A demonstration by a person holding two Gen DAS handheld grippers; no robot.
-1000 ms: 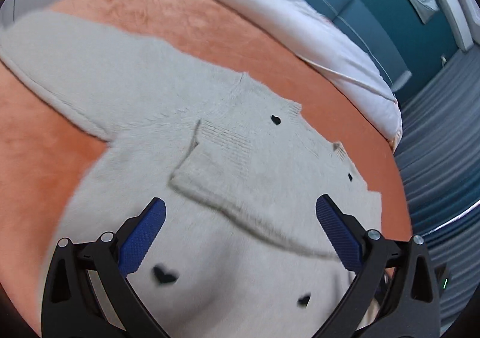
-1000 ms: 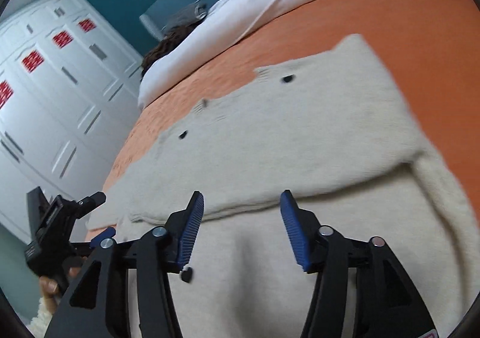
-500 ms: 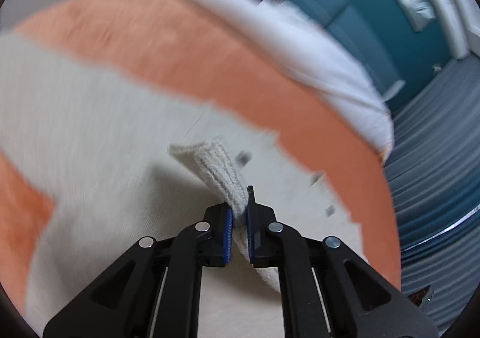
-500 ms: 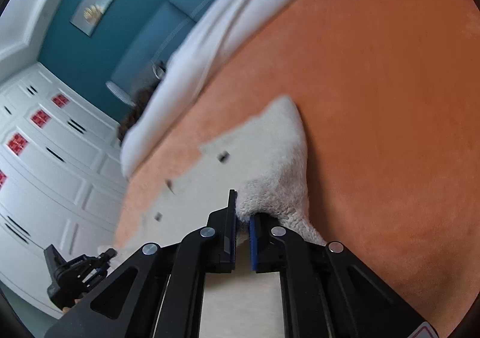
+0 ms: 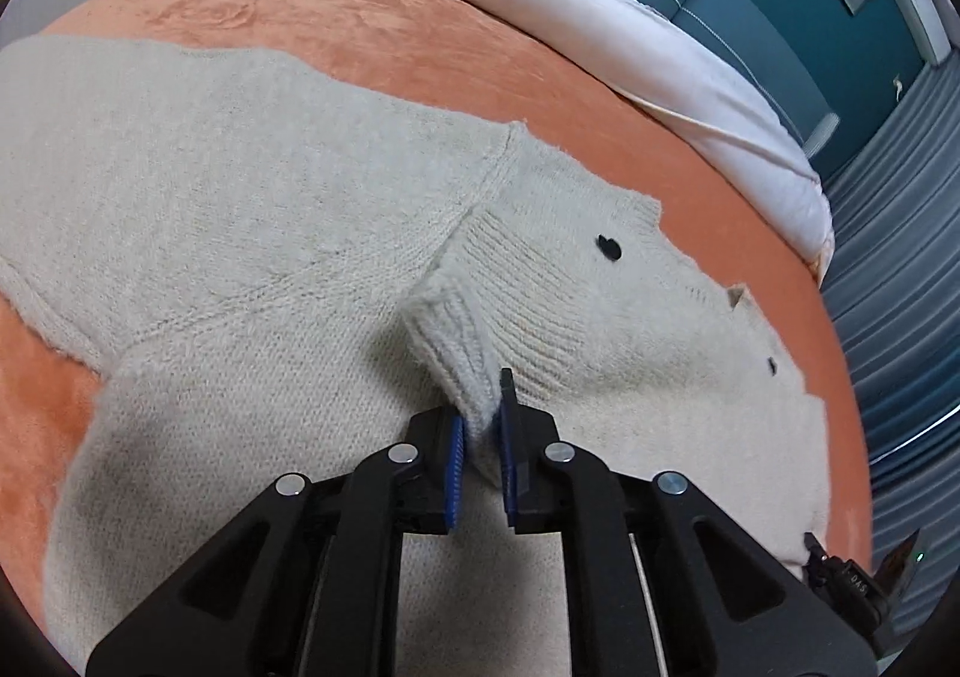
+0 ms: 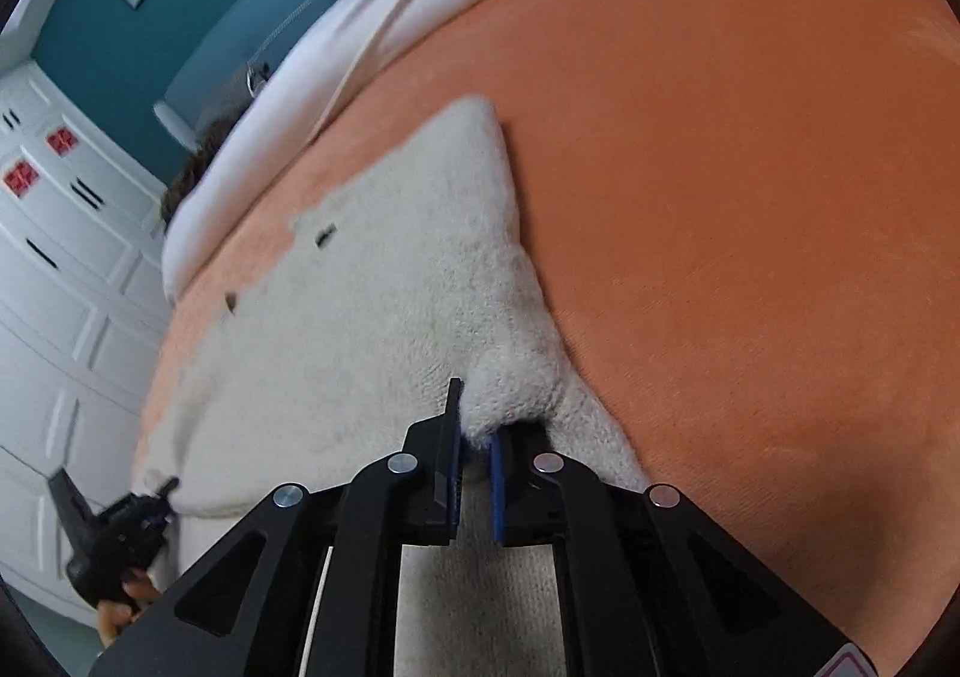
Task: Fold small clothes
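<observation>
A cream sweater (image 5: 252,209) is being spread flat over the orange blanket (image 5: 372,35) of a bed, with small black buttons (image 5: 609,248) showing toward 2 o'clock in the left wrist view. A ribbed fold of the sweater is being pinched between the blue pads (image 5: 454,467) of the left gripper (image 5: 480,431), and the knit is being lifted into a ridge running toward 12 o'clock. In the right wrist view, a fuzzy edge of the sweater (image 6: 384,317) is being clamped by the right gripper (image 6: 474,437), its jaws pressed together on the cloth beside the bare blanket (image 6: 750,197) at 3 o'clock. White bedding (image 6: 372,17) is being seen at 11 o'clock, against a teal headboard (image 6: 216,35).
</observation>
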